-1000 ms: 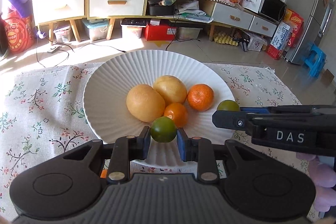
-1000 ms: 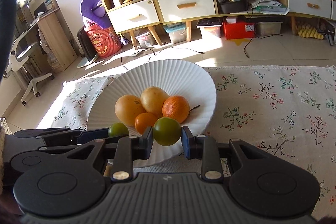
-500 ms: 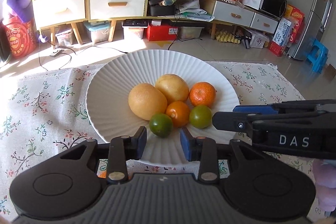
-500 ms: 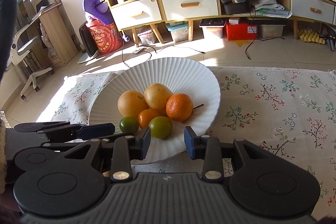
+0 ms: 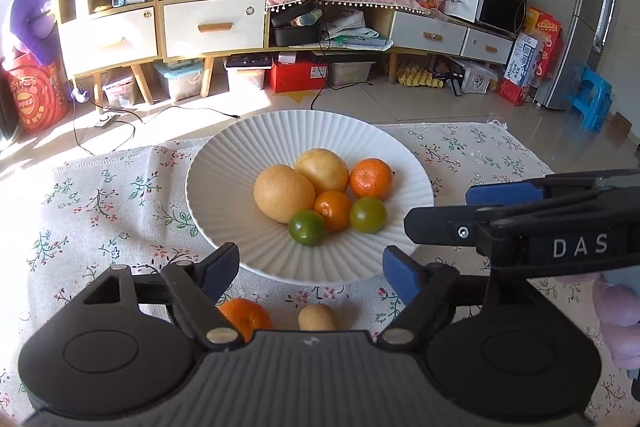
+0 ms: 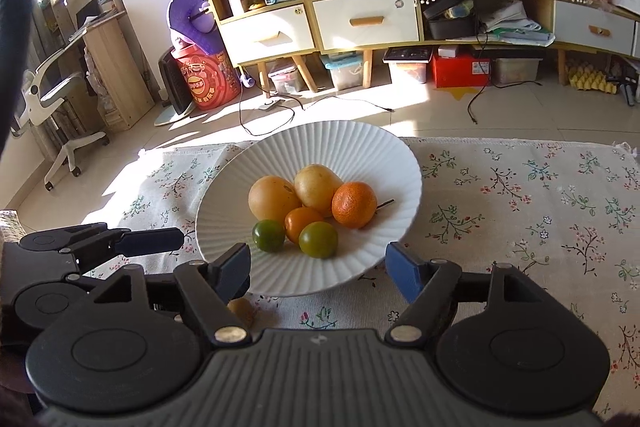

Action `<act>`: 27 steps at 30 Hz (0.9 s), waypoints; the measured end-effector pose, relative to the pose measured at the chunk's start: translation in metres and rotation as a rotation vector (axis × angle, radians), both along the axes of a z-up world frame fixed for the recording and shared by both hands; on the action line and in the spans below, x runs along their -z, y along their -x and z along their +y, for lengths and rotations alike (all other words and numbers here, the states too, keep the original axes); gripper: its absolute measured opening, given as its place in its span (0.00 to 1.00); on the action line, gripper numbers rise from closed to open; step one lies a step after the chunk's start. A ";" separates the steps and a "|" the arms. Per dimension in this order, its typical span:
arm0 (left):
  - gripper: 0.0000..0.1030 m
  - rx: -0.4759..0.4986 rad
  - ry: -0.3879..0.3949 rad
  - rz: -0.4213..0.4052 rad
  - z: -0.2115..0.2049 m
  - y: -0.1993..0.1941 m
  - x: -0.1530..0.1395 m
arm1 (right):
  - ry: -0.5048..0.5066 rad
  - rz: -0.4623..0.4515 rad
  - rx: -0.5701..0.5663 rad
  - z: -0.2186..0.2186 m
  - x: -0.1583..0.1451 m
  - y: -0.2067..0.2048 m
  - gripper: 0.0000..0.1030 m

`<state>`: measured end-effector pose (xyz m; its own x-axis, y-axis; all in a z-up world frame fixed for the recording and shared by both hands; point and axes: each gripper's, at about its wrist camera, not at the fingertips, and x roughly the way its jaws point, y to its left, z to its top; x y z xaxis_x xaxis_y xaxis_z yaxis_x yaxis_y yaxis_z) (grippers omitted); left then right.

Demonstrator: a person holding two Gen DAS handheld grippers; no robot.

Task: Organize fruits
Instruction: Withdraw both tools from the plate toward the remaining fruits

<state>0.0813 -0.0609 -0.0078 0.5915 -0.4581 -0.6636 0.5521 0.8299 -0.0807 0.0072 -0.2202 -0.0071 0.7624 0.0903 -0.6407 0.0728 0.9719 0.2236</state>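
Note:
A white ribbed plate (image 5: 224, 195) (image 6: 384, 163) on the floral cloth holds several fruits: two yellow ones, two oranges and two green ones (image 5: 307, 227) (image 5: 368, 215) (image 6: 318, 239). My left gripper (image 5: 310, 265) is open and empty, just short of the plate's near rim. My right gripper (image 6: 318, 265) is open and empty at the near rim too; it shows from the side in the left wrist view (image 5: 480, 215). An orange (image 5: 244, 319) and a small yellow fruit (image 5: 317, 318) (image 6: 241, 311) lie on the cloth below the left gripper.
The floral tablecloth (image 6: 520, 207) stretches to the right of the plate. Beyond the table's far edge are the floor, a shelf unit (image 5: 160, 19) and a fridge (image 5: 572, 7). A purple soft item (image 5: 616, 311) lies at the right.
Both grippers let go of their green fruits, which now lie on the plate. Both have opened wide and drawn back from the plate.

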 end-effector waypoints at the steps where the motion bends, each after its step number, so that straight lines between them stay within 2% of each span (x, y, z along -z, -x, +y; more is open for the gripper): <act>1: 0.72 -0.002 -0.007 0.003 0.001 0.002 -0.001 | -0.001 0.001 0.004 0.000 0.000 0.002 0.73; 8: 0.80 -0.001 -0.034 0.003 0.015 0.020 -0.004 | 0.014 0.004 0.046 0.002 -0.003 0.016 0.81; 15: 0.84 0.005 -0.080 -0.004 0.031 0.041 -0.002 | 0.052 0.023 0.054 0.011 0.002 0.031 0.84; 20: 0.87 -0.008 -0.097 -0.014 0.047 0.054 -0.001 | 0.097 0.028 0.033 0.022 0.002 0.041 0.88; 27: 0.90 -0.020 -0.081 -0.016 0.065 0.074 0.003 | 0.140 0.033 -0.022 0.038 0.008 0.057 0.90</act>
<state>0.0077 0.0036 -0.0107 0.6108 -0.3909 -0.6885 0.5357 0.8444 -0.0041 -0.0501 -0.1818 -0.0153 0.7395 0.0144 -0.6730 0.0567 0.9949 0.0836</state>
